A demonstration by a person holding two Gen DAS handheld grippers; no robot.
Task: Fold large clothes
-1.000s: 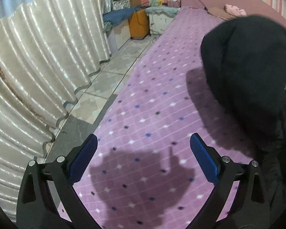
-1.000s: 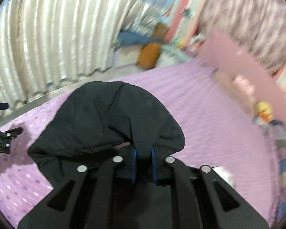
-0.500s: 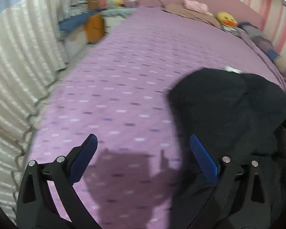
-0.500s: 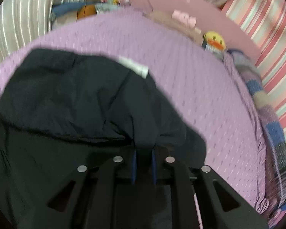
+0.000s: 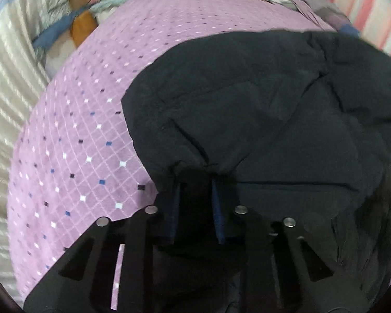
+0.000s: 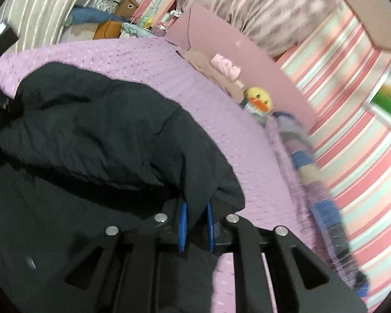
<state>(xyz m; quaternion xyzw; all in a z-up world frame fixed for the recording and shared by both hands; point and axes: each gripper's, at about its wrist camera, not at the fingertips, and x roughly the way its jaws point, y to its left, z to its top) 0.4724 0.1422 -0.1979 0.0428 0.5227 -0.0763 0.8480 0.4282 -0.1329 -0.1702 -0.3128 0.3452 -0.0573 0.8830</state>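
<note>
Large black padded jacket spread across the purple bedspread, near the side of the bed with the striped pink wall. Matte, slightly puffy fabric, quilted seams running across it, soft creases throughout. One layer folded over another, the upper flap ending in a rounded edge with a dark shadow line beneath; small round snap visible on the lower layer in the right wrist view.

Left hand-held gripper clamped on a bunched fold of the jacket at its near edge, jaws just closed in from wide apart, black cloth pinched between the blue pads. Right hand-held gripper likewise clamped on a fold of the same jacket, narrow gap between its blue pads filled with fabric that rises up out of the grip.

Bedspread patterned with a white lattice and small white, blue and dark diamonds. Yellow duck toy and a pink soft item at the head of the bed, well apart from the jacket. Striped blanket along the wall side. Pale ribbed curtain on the far side of the bed.
</note>
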